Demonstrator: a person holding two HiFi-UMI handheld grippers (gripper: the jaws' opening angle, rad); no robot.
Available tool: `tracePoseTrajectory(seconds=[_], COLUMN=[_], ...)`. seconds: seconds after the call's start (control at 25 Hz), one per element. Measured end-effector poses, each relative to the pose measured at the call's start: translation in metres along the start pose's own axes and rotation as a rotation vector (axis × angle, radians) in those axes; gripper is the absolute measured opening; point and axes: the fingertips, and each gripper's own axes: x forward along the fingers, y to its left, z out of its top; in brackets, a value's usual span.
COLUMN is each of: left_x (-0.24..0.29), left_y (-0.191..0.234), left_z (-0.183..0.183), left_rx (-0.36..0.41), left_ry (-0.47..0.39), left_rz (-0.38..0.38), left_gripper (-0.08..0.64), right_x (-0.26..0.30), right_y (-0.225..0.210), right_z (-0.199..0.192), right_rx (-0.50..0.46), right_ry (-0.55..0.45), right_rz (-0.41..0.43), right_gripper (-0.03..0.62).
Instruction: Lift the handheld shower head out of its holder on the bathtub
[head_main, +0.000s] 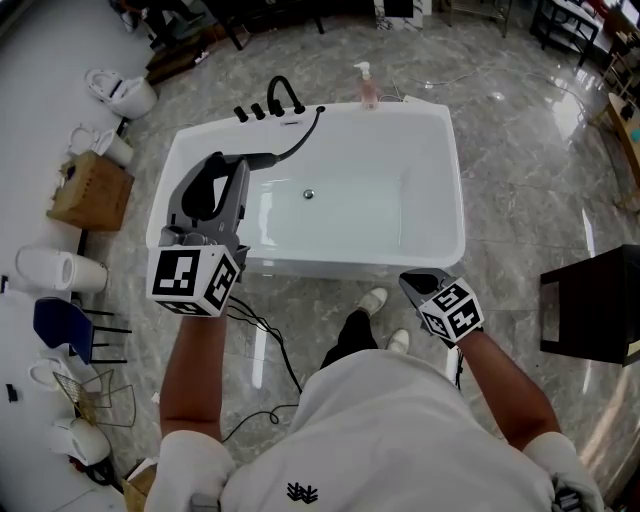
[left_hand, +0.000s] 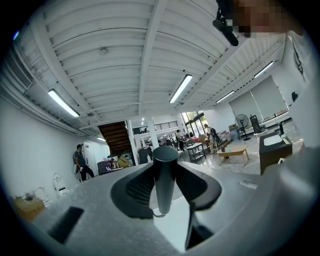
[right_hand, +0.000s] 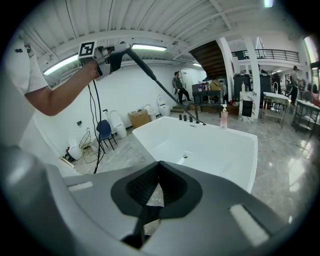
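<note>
My left gripper (head_main: 222, 172) is raised over the left end of the white bathtub (head_main: 455, 200) and is shut on the black handle of the shower head (head_main: 262, 157). The black hose (head_main: 305, 135) runs from the handle to the black faucet set (head_main: 280, 100) on the far rim. In the left gripper view the dark round handle (left_hand: 164, 175) stands upright between the jaws of the left gripper (left_hand: 165, 192). The right gripper view shows the shower head (right_hand: 142, 65) held high and slanting down toward the faucet set (right_hand: 190, 118). My right gripper (head_main: 415, 285) hangs shut and empty near the tub's front right corner.
A pink soap bottle (head_main: 366, 85) stands on the far rim. A cardboard box (head_main: 90, 190), white toilets (head_main: 125, 95) and a blue chair (head_main: 65, 325) line the left wall. A black table (head_main: 595, 305) stands at the right. A cable (head_main: 270, 340) lies on the floor.
</note>
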Motion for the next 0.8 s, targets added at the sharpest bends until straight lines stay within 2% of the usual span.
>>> tracePoseTrajectory(seconds=[0.8], left_x=[0.0022], left_y=[-0.0098], left_z=[0.0009], left_rx=[-0.005], left_ry=[0.005], left_rz=[-0.012], left_gripper=[0.141], right_x=[-0.0094], right_y=[-0.0026], right_z=[-0.0041], right_rx=[0.001], right_ry=[-0.007], right_rz=[-0.008], right_gripper=[0.011])
